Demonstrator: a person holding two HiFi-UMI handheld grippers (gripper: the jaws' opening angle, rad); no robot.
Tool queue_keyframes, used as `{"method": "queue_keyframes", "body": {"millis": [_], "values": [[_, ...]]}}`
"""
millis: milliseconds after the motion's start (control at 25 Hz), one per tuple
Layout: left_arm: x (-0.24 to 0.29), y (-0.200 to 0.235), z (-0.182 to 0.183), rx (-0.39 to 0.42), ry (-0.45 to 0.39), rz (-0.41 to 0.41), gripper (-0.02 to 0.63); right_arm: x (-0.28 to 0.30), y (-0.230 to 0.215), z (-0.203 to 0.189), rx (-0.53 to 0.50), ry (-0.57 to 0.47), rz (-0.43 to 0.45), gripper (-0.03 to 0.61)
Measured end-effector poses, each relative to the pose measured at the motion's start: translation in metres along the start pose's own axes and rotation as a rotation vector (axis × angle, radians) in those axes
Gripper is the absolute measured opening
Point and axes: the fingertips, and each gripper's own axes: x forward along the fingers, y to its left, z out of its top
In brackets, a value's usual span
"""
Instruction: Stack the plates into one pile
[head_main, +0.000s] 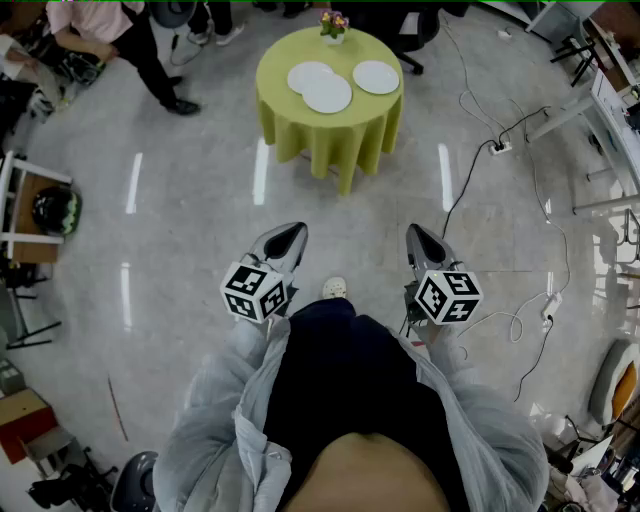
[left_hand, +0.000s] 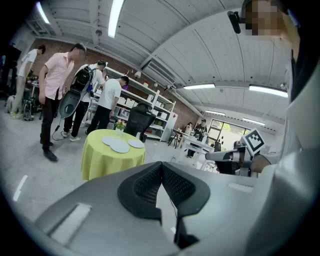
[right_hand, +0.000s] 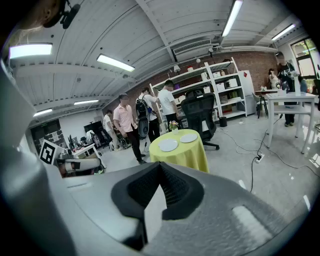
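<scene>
**Grey floor (head_main: 200, 200) lies between the person and the table (head_main: 330, 135)**

Polished floor runs up to the round table, which is draped in yellow-green cloth. Three white plates lie on it flat and unstacked. The left plate (head_main: 309, 75) and the middle plate (head_main: 328, 95) meet at their edges, and the right plate (head_main: 376, 77) lies just beside them. A small flower vase (head_main: 334, 27) stands at the far rim. A bystander (head_main: 120, 30) stands left of the table. At the right, a black cable (head_main: 470, 170) runs to a power strip (head_main: 499, 147). The left tool (head_main: 295, 232) and the right tool (head_main: 413, 232) are held low and side by side. Both tilt slightly down toward the table and are well apart from it. Each has its jaws closed together, with nothing between them.
</scene>
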Motion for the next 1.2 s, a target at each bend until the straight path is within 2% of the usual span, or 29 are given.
{"method": "queue_keyframes", "body": {"millis": [200, 400, 640, 680, 760, 840, 1000, 1200], "values": [[0.024, 0.003, 0.015, -0.012, -0.041, 0.001, 0.011, 0.014, -0.007, 0.006, 0.043, -0.012, 0.015, 0.000], [0.030, 0.006, 0.014, -0.031, -0.050, 0.001, 0.011, 0.025, 0.003, 0.007, 0.040, 0.000, 0.053, 0.000], [0.022, 0.007, 0.007, -0.010, -0.048, 0.034, 0.011, 0.034, 0.010, 0.003, 0.036, -0.020, 0.087, 0.002], [0.020, 0.008, 0.006, -0.004, -0.051, 0.042, 0.011, 0.038, 0.012, 0.003, 0.035, -0.019, 0.102, 0.042], [0.014, 0.007, 0.003, -0.007, -0.053, 0.056, 0.011, 0.044, 0.020, 0.001, 0.049, 0.001, 0.142, 0.212], [0.008, 0.006, 0.000, -0.019, -0.049, 0.066, 0.011, 0.045, 0.026, -0.001, 0.062, 0.014, 0.158, 0.307], [0.002, 0.002, -0.002, -0.020, -0.051, 0.073, 0.011, 0.043, 0.024, -0.003, 0.046, 0.029, 0.134, 0.339], [-0.003, 0.004, -0.015, -0.054, -0.032, 0.092, 0.011, 0.045, 0.028, -0.018, 0.076, 0.079, 0.177, 0.331]]}}
